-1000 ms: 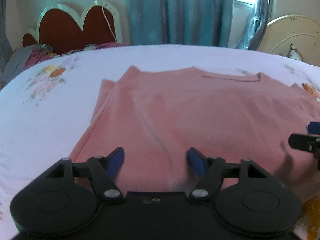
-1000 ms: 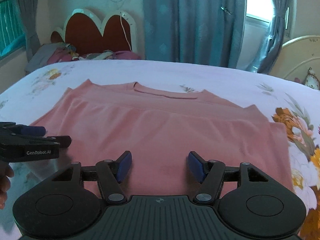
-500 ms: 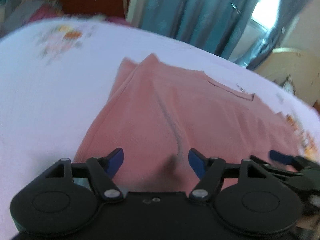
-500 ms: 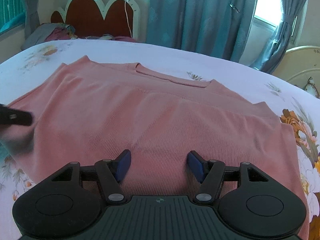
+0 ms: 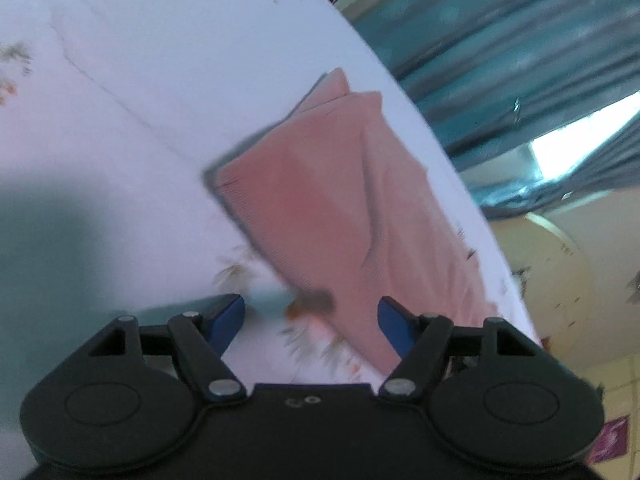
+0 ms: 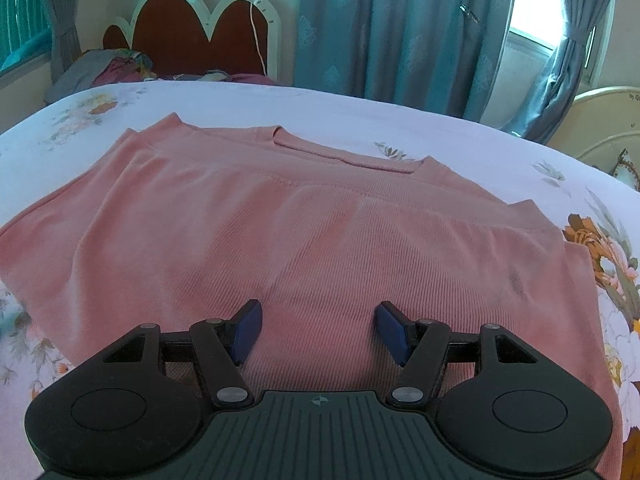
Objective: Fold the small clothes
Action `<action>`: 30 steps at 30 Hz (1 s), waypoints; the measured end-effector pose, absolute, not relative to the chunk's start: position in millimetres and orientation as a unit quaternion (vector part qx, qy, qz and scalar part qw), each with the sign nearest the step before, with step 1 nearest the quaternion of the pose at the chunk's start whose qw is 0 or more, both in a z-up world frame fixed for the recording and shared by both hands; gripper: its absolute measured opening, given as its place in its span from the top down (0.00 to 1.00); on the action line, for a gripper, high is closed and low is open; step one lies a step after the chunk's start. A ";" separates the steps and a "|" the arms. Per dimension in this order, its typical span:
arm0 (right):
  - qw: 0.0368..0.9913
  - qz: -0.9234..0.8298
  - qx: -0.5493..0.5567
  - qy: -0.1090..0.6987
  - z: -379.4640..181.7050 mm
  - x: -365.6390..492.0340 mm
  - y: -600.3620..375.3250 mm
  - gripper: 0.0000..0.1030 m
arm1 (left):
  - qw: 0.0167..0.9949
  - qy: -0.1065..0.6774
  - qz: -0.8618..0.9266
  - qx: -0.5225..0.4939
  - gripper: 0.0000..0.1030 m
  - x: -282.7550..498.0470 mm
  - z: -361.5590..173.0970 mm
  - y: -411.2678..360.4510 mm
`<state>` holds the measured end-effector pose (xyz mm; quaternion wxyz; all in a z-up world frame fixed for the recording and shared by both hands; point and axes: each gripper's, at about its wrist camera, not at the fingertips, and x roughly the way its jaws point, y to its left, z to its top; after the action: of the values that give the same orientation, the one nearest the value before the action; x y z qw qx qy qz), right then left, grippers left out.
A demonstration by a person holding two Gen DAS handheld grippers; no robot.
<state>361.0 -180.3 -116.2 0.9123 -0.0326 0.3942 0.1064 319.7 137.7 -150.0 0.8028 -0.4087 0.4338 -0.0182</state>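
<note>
A pink ribbed shirt (image 6: pixel 304 232) lies folded flat on the bed, neckline away from me. In the right wrist view my right gripper (image 6: pixel 318 330) is open and empty, low over the shirt's near edge. In the blurred, tilted left wrist view the shirt (image 5: pixel 332 208) runs from the centre towards the lower right. My left gripper (image 5: pixel 312 318) is open and empty, over the sheet at the shirt's left near corner, its right finger over the cloth's edge.
The bed has a white floral sheet (image 6: pixel 400 120). A red scalloped headboard (image 6: pixel 200 36) with a clothes pile (image 6: pixel 116 68) stands at the back left. Blue curtains (image 6: pixel 392 32) hang behind. A cream footboard (image 6: pixel 608 120) is at the right.
My left gripper has swung left and rolled, from over the shirt's front to its left corner, and left the right wrist view. My right gripper has moved closer over the shirt.
</note>
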 end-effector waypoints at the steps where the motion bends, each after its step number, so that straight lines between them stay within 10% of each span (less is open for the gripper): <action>1: 0.912 0.107 -0.032 0.394 -116.3 360.9 -180.7 0.39 | 0.803 0.424 -0.019 -0.419 0.30 324.8 -153.1 136.5; 12: 0.922 0.098 -0.012 0.374 -101.5 360.7 -179.8 0.38 | 0.811 0.342 -0.029 -0.473 0.31 373.0 -170.6 124.3; 20: 0.924 0.085 -0.023 0.373 -100.9 386.2 -157.2 0.38 | 0.809 0.321 -0.020 -0.491 0.85 372.9 -185.7 130.1; 30: 0.918 0.081 -0.032 0.388 -117.4 391.4 -157.2 0.38 | 0.824 0.304 -0.012 -0.477 0.88 368.4 -177.8 126.2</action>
<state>391.4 -157.2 -117.4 0.9176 -0.0325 0.3880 0.0808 368.4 126.2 -177.8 0.8243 -0.4772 0.3044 -0.0116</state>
